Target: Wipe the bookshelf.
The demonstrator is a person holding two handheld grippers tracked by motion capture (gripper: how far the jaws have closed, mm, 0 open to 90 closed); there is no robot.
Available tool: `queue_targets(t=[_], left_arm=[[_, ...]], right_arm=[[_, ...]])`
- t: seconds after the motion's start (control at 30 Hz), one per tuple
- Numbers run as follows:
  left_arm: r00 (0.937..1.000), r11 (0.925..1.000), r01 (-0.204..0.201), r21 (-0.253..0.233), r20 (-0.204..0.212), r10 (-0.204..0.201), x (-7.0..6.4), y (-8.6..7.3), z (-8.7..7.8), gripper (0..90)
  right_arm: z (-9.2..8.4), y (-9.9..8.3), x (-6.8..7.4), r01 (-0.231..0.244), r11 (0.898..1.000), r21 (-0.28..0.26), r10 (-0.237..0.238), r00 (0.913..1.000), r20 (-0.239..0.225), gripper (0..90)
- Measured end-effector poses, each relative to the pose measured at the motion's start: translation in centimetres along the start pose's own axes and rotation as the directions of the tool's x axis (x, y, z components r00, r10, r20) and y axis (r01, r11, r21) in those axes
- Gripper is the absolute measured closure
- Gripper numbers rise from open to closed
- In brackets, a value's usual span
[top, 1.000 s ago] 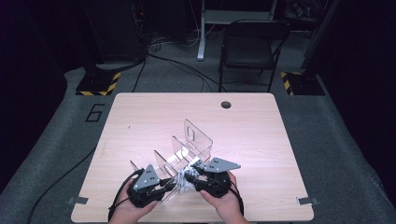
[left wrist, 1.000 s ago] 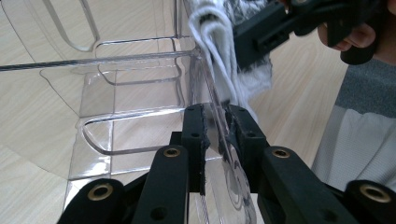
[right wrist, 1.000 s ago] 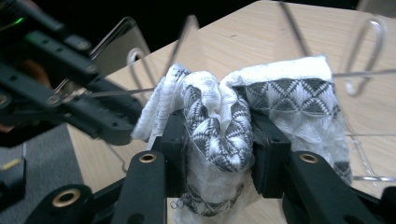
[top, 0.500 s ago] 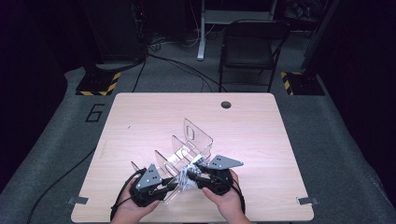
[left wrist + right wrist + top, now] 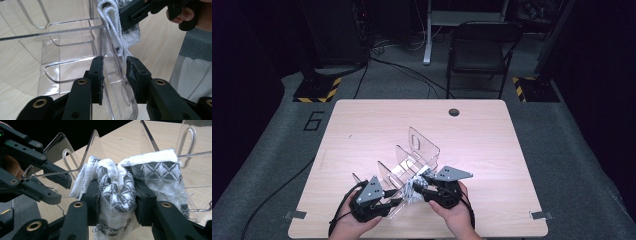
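Note:
A clear acrylic rack (image 5: 412, 160) with upright dividers stands on the wooden table (image 5: 362, 125). My right gripper (image 5: 116, 192) is shut on a folded black-and-white patterned cloth (image 5: 155, 170), held at the rack's near end between dividers. In the high view this gripper (image 5: 418, 189) sits at the front centre with the cloth (image 5: 412, 189) at its tip. My left gripper (image 5: 113, 72) straddles a clear divider wall (image 5: 117, 82). Its jaws have just been opening, and both pads stand off the plastic. From above, the left gripper (image 5: 394, 202) is at the rack's front left corner.
A person's hands hold both grippers at the table's front edge. A round cable hole (image 5: 454, 112) lies at the table's far side. A dark chair (image 5: 482, 50) and cables are on the floor beyond the table.
My left gripper's jaws have spread apart around the divider. Both hands and the cloth stay where they were.

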State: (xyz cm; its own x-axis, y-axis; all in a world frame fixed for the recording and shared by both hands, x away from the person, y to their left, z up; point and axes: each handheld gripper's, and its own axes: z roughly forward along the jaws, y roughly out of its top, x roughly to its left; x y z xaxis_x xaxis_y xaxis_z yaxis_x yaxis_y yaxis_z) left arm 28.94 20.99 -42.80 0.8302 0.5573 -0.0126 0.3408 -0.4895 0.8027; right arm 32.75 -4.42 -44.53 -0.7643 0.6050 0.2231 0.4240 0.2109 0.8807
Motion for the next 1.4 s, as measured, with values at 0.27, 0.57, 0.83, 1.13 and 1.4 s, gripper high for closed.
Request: queue_targets(t=[0.27, 0.57, 0.83, 1.13, 1.4], left_arm=[[0.9997, 0.9997, -0.023, -0.002, 0.001, 0.023, -0.03, -0.05, -1.01, 67.3], [0.9997, 0.9999, -0.008, -0.010, 0.023, 0.009, -0.09, -0.06, -0.63, 75.5], [0.9997, 0.9999, 0.002, -0.014, 0.024, -0.001, -0.02, -0.07, -0.49, 75.5], [0.9999, 0.9999, 0.003, -0.015, 0.016, -0.003, -0.14, 0.11, -0.13, 74.8], [0.9998, 0.9999, -0.006, -0.012, 0.016, 0.006, -0.26, 0.08, -0.14, 72.3]], right_arm=[[0.05, -0.09, -0.32, -0.028, 1.000, 0.003, 0.028, 0.9996, -0.009, 60.1], [0.08, -0.06, -0.28, -0.028, 1.000, 0.004, 0.028, 0.9996, -0.008, 59.6], [0.12, -0.02, -0.16, -0.027, 1.000, 0.008, 0.027, 0.9996, -0.005, 59.2], [0.29, -0.14, -0.06, -0.015, 1.000, 0.013, 0.015, 0.9998, -0.010, 59.2], [0.28, 0.04, -0.28, -0.007, 1.000, 0.024, 0.007, 1.0000, -0.002, 59.3]])
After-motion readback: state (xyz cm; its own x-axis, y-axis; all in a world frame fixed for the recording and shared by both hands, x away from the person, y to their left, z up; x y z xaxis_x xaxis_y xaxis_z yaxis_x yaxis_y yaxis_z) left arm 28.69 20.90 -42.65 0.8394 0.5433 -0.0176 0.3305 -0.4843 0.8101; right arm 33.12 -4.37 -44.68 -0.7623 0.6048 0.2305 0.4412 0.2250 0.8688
